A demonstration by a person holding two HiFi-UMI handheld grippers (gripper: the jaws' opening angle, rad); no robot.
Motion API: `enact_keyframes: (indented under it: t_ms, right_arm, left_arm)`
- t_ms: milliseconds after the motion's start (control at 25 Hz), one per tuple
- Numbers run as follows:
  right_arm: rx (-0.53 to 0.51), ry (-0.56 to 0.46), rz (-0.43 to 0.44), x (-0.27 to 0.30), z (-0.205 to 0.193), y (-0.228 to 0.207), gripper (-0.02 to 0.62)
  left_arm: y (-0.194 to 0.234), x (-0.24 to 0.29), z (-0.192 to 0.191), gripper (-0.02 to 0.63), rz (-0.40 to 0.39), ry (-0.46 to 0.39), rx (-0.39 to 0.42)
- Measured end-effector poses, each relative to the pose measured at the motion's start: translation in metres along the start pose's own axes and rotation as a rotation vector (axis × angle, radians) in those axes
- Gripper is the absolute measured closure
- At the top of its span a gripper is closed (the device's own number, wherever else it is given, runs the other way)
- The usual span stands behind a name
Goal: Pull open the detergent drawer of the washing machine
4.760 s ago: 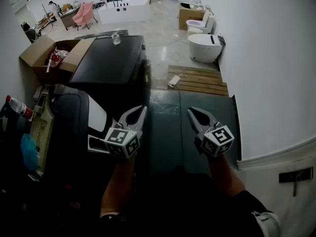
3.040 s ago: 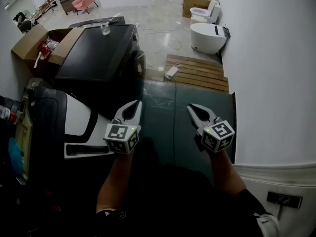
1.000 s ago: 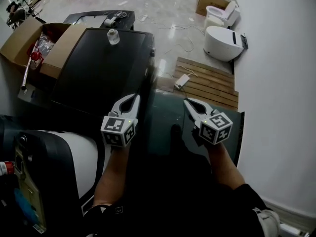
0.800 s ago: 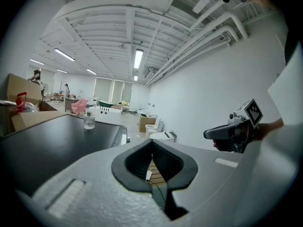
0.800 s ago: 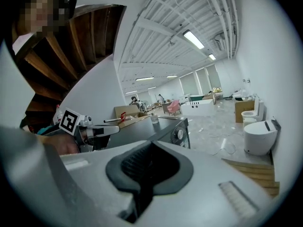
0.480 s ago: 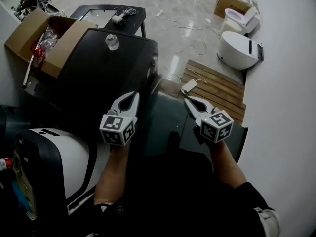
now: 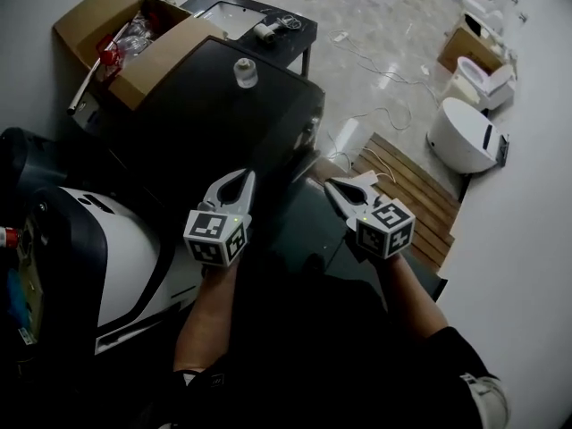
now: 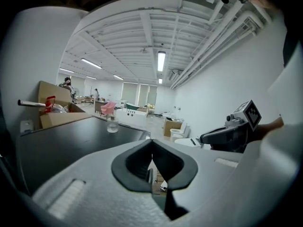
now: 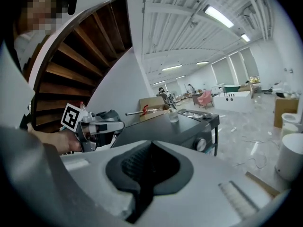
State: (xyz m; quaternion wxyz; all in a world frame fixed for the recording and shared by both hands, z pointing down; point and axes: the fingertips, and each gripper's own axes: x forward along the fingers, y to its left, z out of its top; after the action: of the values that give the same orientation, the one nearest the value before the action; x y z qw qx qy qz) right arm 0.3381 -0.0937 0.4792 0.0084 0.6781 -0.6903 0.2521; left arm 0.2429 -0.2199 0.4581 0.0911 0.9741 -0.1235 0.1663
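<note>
Both grippers are held up side by side in the air, each shut with nothing between the jaws. In the head view my left gripper (image 7: 239, 176) hangs over the near edge of a black-topped machine (image 7: 214, 114), and my right gripper (image 7: 333, 187) over a dark green floor mat (image 7: 308, 226). A white-and-black washing machine (image 7: 107, 257) stands low at the left, beside my left forearm; I cannot make out its detergent drawer. The left gripper view looks past its shut tips (image 8: 152, 143) over the black top. The right gripper (image 9: 150, 145) faces that machine's front knob (image 9: 202, 144).
A small glass jar (image 7: 245, 71) stands on the black top, with an open cardboard box (image 7: 134, 34) beyond it. White toilets (image 7: 466, 137) and a wooden pallet (image 7: 407, 181) lie to the right along the white wall. Cables trail on the shiny floor.
The whole view has swung across the room: the black-topped machine and the box have slid toward the middle and right of the picture. Both grippers moved level with it and stayed shut.
</note>
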Motion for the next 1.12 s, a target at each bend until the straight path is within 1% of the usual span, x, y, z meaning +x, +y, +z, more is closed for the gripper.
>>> enact_keyframes:
  t_ms: [80,200,280,400,480,520,640,760,880,1040,1120]
  right_arm:
    - [-0.032,0.022,0.035,0.022,0.006,0.013,0.591]
    - [-0.081,0.033,0.094,0.05,0.019,0.04,0.592]
    - [-0.116,0.045,0.137,0.064,0.023,0.058,0.591]
    - [-0.116,0.05,0.201,0.077,0.025,0.075,0.591]
    - [-0.123,0.074,0.248,0.083,0.021,0.084,0.588]
    - [-0.133,0.096,0.275,0.085,0.018,0.087,0.575]
    - [-0.166,0.152,0.353,0.089,0.008,0.093,0.569]
    - [-0.204,0.172,0.424,0.09,0.004,0.099,0.566]
    - [-0.228,0.189,0.486,0.082,-0.005,0.099,0.553]
    - [-0.241,0.231,0.544,0.066,-0.026,0.087,0.496]
    - [-0.239,0.246,0.566,0.061,-0.033,0.083,0.491]
  left_arm:
    - [0.019,-0.012,-0.002,0.595,0.039,-0.009,-0.015]
    - [0.043,-0.031,-0.007,0.595,0.071,-0.032,-0.029]
    - [0.057,-0.045,-0.014,0.595,0.105,-0.045,-0.064]
    - [0.068,-0.068,-0.024,0.595,0.163,-0.049,-0.102]
    - [0.073,-0.084,-0.031,0.595,0.216,-0.043,-0.118]
    - [0.074,-0.091,-0.034,0.595,0.245,-0.05,-0.132]
    - [0.069,-0.109,-0.039,0.595,0.33,-0.071,-0.173]
    - [0.061,-0.12,-0.054,0.595,0.411,-0.059,-0.208]
    - [0.045,-0.124,-0.067,0.595,0.456,-0.077,-0.256]
    - [0.02,-0.131,-0.081,0.595,0.52,-0.054,-0.278]
    - [0.013,-0.137,-0.09,0.595,0.555,-0.046,-0.295]
